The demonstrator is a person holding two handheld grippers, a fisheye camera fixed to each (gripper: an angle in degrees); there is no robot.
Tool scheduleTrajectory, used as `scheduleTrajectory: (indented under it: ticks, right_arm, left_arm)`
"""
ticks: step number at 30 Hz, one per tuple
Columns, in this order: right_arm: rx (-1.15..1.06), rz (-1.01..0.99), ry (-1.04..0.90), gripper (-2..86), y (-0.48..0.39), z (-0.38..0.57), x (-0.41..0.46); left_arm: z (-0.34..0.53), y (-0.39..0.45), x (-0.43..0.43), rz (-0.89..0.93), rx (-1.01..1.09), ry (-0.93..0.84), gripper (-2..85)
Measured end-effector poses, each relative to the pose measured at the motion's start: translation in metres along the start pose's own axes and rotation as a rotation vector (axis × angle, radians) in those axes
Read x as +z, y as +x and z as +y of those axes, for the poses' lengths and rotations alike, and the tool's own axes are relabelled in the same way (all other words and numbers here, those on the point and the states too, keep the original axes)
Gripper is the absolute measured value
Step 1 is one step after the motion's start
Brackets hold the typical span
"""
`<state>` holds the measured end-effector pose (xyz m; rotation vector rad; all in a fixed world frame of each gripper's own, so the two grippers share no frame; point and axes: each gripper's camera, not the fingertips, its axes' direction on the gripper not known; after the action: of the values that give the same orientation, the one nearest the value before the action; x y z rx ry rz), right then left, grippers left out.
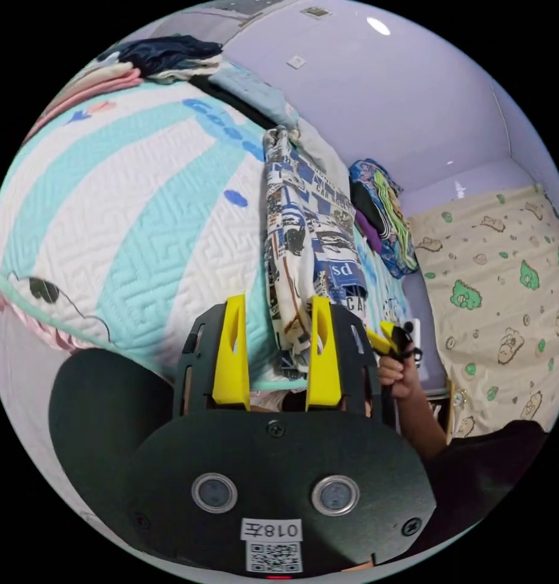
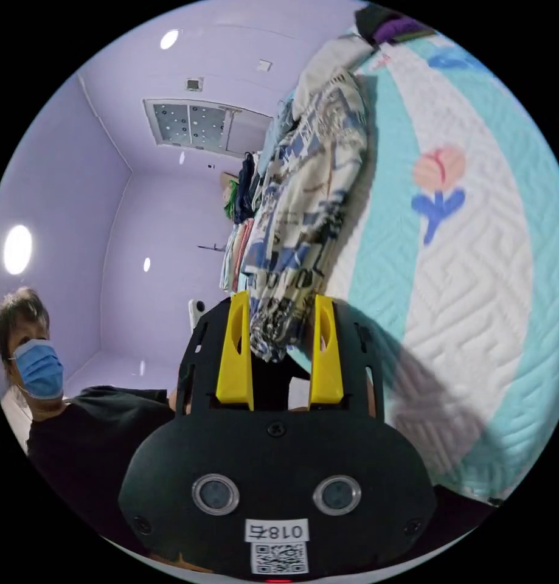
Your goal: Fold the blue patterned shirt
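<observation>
Lilac walls stand behind the bed (image 1: 127, 201), where our shirt (image 1: 303, 231) lies bunched in a long strip, one end between each wide-open claw (image 1: 273, 350) (image 2: 282, 347), so we think most folding is left.

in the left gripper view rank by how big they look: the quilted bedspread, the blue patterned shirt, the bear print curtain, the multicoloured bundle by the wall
1. quilted bedspread
2. bear print curtain and blue patterned shirt: too close to rank, and the shirt hangs nearer the camera
3. multicoloured bundle, clearly smallest
</observation>
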<state>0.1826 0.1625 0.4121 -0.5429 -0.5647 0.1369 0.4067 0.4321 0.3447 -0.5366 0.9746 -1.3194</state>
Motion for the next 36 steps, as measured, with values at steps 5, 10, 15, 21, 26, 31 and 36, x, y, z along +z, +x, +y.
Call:
scheduleTrajectory:
  ticks: [5, 10, 15, 21, 26, 31, 36]
  right_arm:
    - [0.009, -0.107, -0.06, 14.7, 0.02, 0.009, 0.001]
    - [0.019, -0.085, -0.096, 9.1, 0.031, -0.002, 0.0]
    - [0.003, -0.064, -0.061, 3.5, 0.018, 0.005, -0.024]
    - [-0.002, -0.101, -0.073, 2.6, -0.018, 0.049, -0.064]
    - [0.125, -0.204, -0.079, 2.8, -0.026, 0.11, -0.086]
    - [0.156, -0.34, 0.021, 3.2, -0.032, 0.099, -0.104]
    - [0.0, -0.328, 0.119, 4.2, -0.07, 0.014, -0.127]
  left_arm:
    - [-0.004, -0.013, 0.013, 0.153, -0.04, -0.129, 14.3]
    - [-0.022, -0.028, 0.028, 0.243, -0.09, -0.194, 11.9]
    - [-0.03, -0.021, 0.009, 0.325, -0.064, -0.16, 4.4]
    - [0.011, 0.018, -0.038, 0.375, -0.024, -0.162, 3.8]
    - [0.058, 0.03, -0.068, 0.44, -0.121, -0.206, 3.9]
    - [0.031, 0.038, -0.074, 0.502, -0.134, -0.17, 4.1]
    - [-0.066, 0.069, -0.074, 0.578, -0.028, -0.053, 4.1]
